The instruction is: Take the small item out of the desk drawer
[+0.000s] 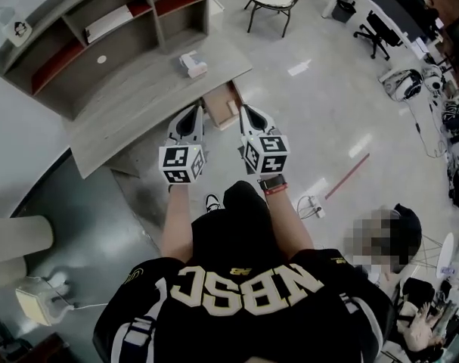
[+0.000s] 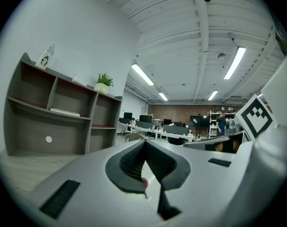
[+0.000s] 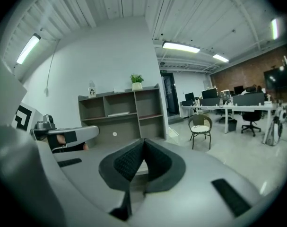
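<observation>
The left gripper and right gripper both have their jaws pressed together, seemingly on nothing. The desk drawer stands pulled out at twelve o'clock, between their tips. Whether the small item lies inside is unclear.

- Black shirt of the person: large pale block letters across it, upside down in the head view, which seem to read "NBSC".
- Same shirt: a small yellow mark above the letters, too small to read.
- Marker cubes, one and the other: black-and-white square code patterns only, no words or numbers.
- Card on top of the shelf unit: a cartoon figure, with no lettering that can be read.
- Small box on the desk: any print is too small to read.
</observation>
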`<state>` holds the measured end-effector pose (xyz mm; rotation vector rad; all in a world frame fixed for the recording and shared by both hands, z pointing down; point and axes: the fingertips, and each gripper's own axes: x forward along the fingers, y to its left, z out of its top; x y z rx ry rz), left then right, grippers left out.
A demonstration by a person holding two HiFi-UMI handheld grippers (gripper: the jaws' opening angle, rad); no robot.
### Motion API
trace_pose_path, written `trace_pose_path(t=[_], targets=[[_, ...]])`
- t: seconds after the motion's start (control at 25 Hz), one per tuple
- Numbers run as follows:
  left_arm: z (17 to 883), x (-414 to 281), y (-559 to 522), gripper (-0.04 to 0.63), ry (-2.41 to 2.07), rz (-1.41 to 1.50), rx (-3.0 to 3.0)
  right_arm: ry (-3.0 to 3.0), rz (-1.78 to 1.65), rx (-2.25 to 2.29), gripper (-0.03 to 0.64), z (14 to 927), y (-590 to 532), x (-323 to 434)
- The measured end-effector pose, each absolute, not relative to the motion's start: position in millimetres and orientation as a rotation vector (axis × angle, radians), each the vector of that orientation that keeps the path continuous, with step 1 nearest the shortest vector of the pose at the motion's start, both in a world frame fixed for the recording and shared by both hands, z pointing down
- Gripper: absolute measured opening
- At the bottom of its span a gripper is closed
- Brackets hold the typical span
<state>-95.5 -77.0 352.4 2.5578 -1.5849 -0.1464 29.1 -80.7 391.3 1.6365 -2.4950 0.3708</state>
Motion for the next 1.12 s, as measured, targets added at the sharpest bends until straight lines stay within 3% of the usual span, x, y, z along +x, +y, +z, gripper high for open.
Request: trace_pose_path(t=[1.12], targets=[[528.6, -73.0, -221.5, 0.009, -1.501, 0.065, 2.259, -2.227, 0.638, 1.32, 0.017, 611.1, -238.6, 37.3]])
